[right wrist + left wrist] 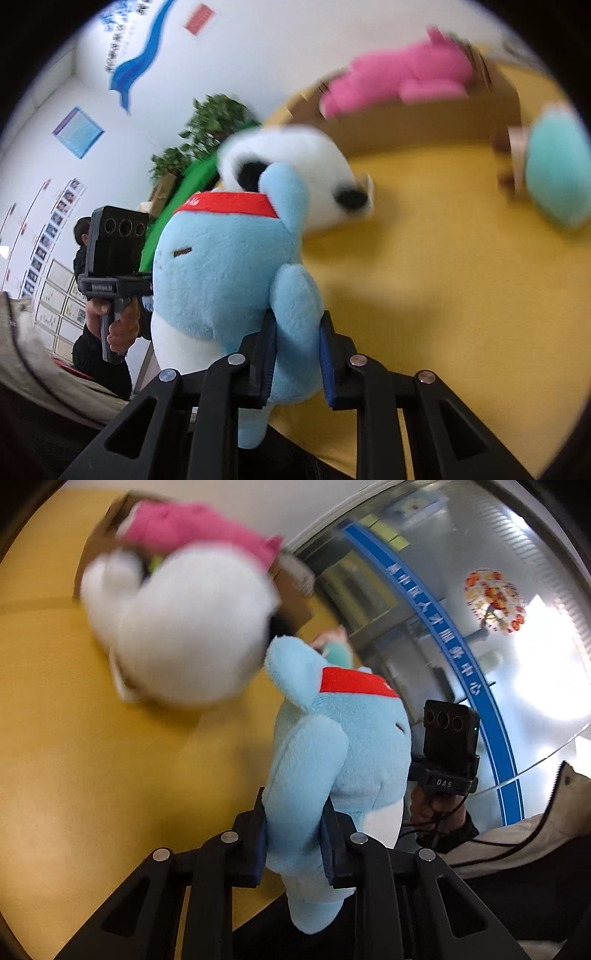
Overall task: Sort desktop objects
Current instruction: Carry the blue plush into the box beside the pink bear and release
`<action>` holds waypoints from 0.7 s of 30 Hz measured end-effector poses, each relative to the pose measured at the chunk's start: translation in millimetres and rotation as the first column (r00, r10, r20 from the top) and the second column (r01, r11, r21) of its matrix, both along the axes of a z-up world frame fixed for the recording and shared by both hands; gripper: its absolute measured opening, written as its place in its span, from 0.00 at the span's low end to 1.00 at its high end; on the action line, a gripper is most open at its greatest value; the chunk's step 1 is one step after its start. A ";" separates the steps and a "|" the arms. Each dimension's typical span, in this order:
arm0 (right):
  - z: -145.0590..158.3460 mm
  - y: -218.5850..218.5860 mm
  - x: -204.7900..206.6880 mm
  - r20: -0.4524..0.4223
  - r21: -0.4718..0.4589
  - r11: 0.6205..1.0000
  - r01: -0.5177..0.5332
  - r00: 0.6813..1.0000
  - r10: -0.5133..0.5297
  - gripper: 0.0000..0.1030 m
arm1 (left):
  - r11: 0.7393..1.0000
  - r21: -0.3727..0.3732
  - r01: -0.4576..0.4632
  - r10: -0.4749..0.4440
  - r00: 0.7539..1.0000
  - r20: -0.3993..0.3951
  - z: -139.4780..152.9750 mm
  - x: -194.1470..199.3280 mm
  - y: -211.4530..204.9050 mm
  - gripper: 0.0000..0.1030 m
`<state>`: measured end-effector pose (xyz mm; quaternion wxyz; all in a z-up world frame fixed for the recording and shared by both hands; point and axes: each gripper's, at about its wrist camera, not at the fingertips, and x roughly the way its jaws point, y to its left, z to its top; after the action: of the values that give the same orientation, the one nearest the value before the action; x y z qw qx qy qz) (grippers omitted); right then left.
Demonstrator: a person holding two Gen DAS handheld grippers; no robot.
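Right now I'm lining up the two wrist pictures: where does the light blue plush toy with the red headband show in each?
Left wrist view: the light blue plush toy fills the lower centre, pinched in the left gripper.
Right wrist view: it sits centre-left, pinched in the right gripper.
Shared landmark: the white plush toy lies on the yellow table behind it.
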<state>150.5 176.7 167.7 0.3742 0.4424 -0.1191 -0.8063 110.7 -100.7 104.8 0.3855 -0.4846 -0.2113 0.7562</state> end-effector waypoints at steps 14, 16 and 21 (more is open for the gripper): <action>128.2 -41.1 -257.3 -0.263 0.040 0.999 0.029 0.965 -0.017 0.19 | 0.976 -0.176 -0.127 0.069 0.951 -0.302 158.0 -220.8 -27.9 0.23; 111.2 -59.8 -304.3 -0.201 0.055 0.998 0.033 0.979 -0.021 0.19 | 0.965 -0.199 -0.170 0.114 0.958 -0.265 150.0 -267.7 -40.3 0.23; 21.2 -89.5 -386.5 0.022 0.124 0.992 0.036 0.999 -0.039 0.19 | 0.936 -0.295 -0.191 0.172 0.981 -0.090 73.9 -355.0 -75.2 0.23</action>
<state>-236.0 87.2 188.9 0.3292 0.4725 -0.0817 -0.8135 -244.2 -175.8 178.7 0.2416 -0.4924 -0.1249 0.8268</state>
